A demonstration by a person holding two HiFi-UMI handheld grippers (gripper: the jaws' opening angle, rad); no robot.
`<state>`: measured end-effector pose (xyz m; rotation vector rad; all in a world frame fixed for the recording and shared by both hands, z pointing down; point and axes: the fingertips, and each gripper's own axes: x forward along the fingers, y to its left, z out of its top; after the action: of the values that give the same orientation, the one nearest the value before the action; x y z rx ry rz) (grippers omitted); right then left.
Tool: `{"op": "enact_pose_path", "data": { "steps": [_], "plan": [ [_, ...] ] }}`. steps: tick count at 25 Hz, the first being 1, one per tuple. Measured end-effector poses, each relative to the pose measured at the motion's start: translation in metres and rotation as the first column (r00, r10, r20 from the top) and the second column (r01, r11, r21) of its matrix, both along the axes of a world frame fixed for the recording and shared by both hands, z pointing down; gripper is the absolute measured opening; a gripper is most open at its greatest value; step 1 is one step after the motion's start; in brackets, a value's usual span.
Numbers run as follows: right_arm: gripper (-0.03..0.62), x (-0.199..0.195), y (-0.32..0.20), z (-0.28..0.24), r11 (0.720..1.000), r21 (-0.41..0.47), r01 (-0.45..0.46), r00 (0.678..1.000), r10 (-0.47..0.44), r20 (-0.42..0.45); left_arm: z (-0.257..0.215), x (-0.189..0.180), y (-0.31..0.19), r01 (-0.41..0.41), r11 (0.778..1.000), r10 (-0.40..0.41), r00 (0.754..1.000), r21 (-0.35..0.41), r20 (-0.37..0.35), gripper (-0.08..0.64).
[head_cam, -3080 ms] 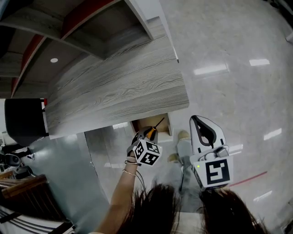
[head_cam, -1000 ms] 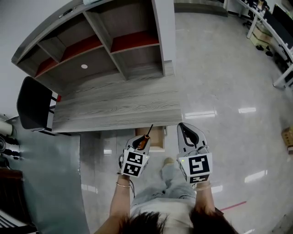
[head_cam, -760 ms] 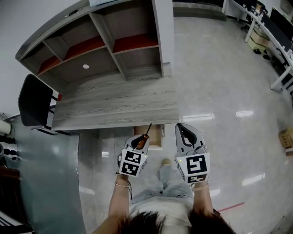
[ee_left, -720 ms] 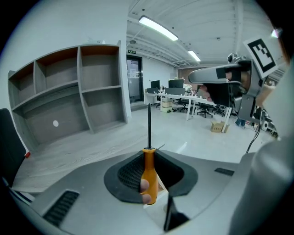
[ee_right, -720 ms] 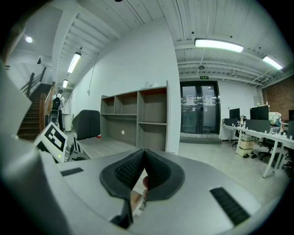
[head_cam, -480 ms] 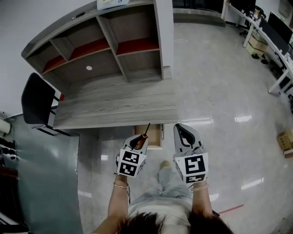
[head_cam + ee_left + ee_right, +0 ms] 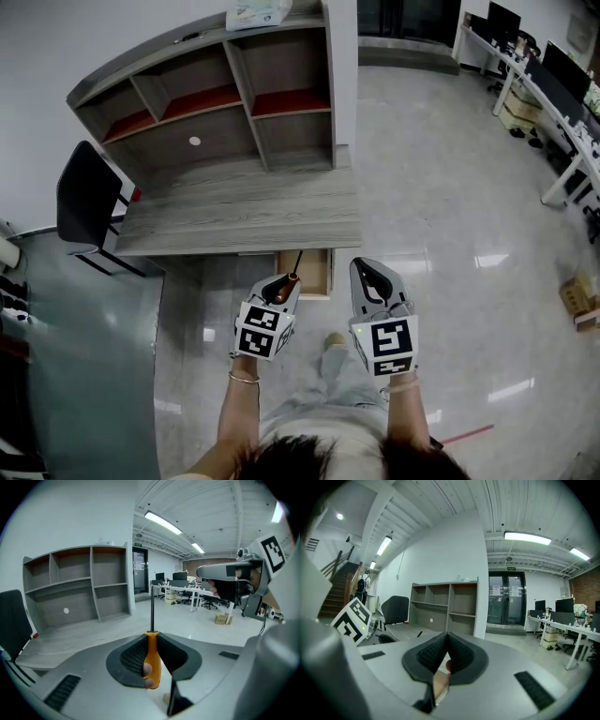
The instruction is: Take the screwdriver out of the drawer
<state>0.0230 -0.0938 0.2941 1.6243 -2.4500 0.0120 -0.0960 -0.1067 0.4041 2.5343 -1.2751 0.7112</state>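
The screwdriver (image 7: 288, 282) has an orange handle and a thin dark shaft that points away from me. My left gripper (image 7: 287, 281) is shut on the handle and holds it in the air in front of the open wooden drawer (image 7: 317, 273) under the desk's front edge. In the left gripper view the handle (image 7: 151, 660) sits between the dark pads and the shaft (image 7: 151, 611) stands upright. My right gripper (image 7: 363, 267) hovers beside it on the right, level with it. Its jaws are shut, tips meeting, with nothing between them (image 7: 446, 635).
The grey wooden desk (image 7: 244, 211) carries an open shelf unit (image 7: 225, 103) with a packet (image 7: 258, 14) on top. A black chair (image 7: 86, 208) stands at the desk's left. Polished floor spreads to the right, with office desks (image 7: 562, 103) and a cardboard box (image 7: 579, 298) far right.
Both grippers have risen and drawn back from the drawer, the screwdriver still in the left one. The view has lifted, so more of the shelf unit and floor shows.
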Motion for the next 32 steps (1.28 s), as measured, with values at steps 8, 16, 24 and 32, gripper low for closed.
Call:
{"op": "enact_pose_path", "data": {
  "steps": [8, 16, 24, 32],
  "plan": [
    [0.026, -0.011, 0.033, -0.021, 0.999, 0.037, -0.005, 1.0, 0.005, -0.018, -0.028, -0.009, 0.026, -0.001, 0.999, 0.002, 1.0, 0.042, -0.028, 0.08],
    [0.026, -0.026, 0.063, -0.036, 0.998, 0.069, 0.001, 0.999, 0.002, -0.038, -0.05, -0.021, 0.056, 0.008, 0.997, -0.004, 0.998, 0.074, -0.056, 0.08],
    [0.026, -0.041, 0.095, -0.045, 0.996, 0.089, 0.019, 0.998, -0.014, -0.056, -0.072, -0.03, 0.089, 0.014, 0.994, -0.004, 0.996, 0.109, -0.094, 0.08],
    [0.026, -0.05, 0.126, -0.046, 0.994, 0.1, 0.035, 0.998, -0.029, -0.064, -0.091, -0.033, 0.122, 0.02, 0.99, -0.001, 0.991, 0.143, -0.132, 0.08]
  ]
}}
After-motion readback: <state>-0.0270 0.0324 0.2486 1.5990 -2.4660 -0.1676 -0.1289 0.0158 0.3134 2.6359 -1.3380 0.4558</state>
